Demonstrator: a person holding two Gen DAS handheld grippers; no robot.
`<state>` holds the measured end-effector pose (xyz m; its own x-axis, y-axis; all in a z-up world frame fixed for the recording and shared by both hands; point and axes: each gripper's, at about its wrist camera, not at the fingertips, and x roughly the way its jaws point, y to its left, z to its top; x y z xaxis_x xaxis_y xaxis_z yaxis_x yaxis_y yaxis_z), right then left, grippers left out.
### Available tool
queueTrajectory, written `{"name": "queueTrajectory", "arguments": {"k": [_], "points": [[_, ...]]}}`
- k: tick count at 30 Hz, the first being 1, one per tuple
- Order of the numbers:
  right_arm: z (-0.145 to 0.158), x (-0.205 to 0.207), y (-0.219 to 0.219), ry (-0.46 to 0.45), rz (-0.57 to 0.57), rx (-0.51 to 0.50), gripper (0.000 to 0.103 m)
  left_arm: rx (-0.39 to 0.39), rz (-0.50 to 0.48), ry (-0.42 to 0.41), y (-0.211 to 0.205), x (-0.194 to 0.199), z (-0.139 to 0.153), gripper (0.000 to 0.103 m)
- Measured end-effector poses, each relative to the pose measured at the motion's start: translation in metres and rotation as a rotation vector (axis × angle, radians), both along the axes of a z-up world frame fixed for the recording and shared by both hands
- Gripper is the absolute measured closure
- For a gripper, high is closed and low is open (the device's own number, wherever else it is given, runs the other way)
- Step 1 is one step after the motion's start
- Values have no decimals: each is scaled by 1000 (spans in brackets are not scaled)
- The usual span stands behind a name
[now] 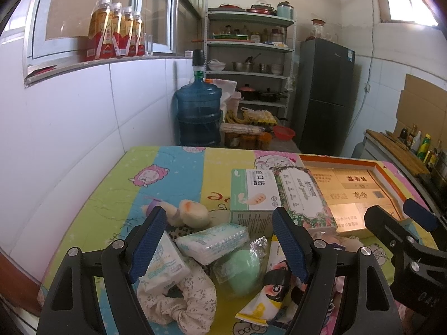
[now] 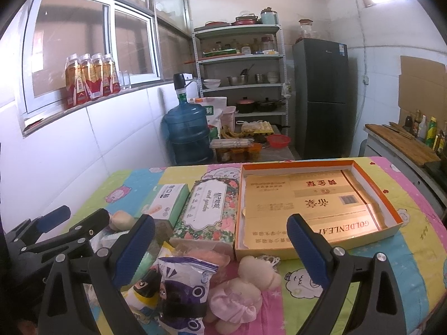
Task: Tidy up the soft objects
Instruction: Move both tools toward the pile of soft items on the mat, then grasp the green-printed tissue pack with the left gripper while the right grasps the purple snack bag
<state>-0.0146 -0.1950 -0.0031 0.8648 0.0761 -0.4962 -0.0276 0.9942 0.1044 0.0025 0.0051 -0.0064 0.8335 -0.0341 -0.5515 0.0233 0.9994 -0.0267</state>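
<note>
A heap of soft things lies on the cartoon-print table cover (image 1: 173, 173). Under my open left gripper (image 1: 218, 240) are a tissue pack (image 1: 213, 241), a green sponge in clear wrap (image 1: 241, 272), a small tissue pack (image 1: 163, 268), a floral scrunchie (image 1: 178, 304) and a cartoon snack packet (image 1: 268, 290). A small plush doll (image 1: 192, 212) lies further back. My right gripper (image 2: 220, 247) is open above a pink-dressed plush doll (image 2: 245, 290) and a cartoon packet (image 2: 184, 284). An empty shallow golden box (image 2: 313, 209) with an orange rim sits ahead of it.
A green-white carton (image 1: 254, 192) and a floral tissue box (image 1: 304, 195) stand between the heap and the golden box. The white tiled wall (image 1: 69, 139) runs along the left. Behind the table are a water jug (image 1: 198, 111), shelves (image 1: 248, 55) and a dark fridge (image 1: 324, 92).
</note>
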Motion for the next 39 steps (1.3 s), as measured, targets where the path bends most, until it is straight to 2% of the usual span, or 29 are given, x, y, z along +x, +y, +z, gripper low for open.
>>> {"name": "queueTrajectory", "arguments": {"k": [6, 8, 12, 17, 24, 32, 33, 36, 39], "points": [[-4, -3, 0, 15, 28, 20, 7, -7, 5, 4, 3, -2, -4, 23], [-5, -3, 1, 18, 36, -3, 7, -8, 7, 4, 5, -3, -6, 23], [-11, -10, 3, -38, 62, 60, 7, -16, 15, -1, 12, -6, -10, 23], [-20, -16, 5, -37, 95, 99, 7, -21, 24, 1, 22, -8, -22, 23], [-43, -23, 14, -5, 159, 29, 7, -8, 54, -26, 43, -21, -41, 23], [-62, -21, 28, 47, 226, 34, 7, -48, 65, -17, 74, -33, -60, 23], [-64, -20, 29, 54, 229, 41, 8, -53, 64, -13, 77, -34, -63, 23], [-68, -14, 30, 72, 236, 57, 22, -61, 65, -6, 82, -34, -68, 23], [-71, -8, 33, 93, 238, 63, 26, -64, 69, 2, 84, -30, -70, 23]]}}
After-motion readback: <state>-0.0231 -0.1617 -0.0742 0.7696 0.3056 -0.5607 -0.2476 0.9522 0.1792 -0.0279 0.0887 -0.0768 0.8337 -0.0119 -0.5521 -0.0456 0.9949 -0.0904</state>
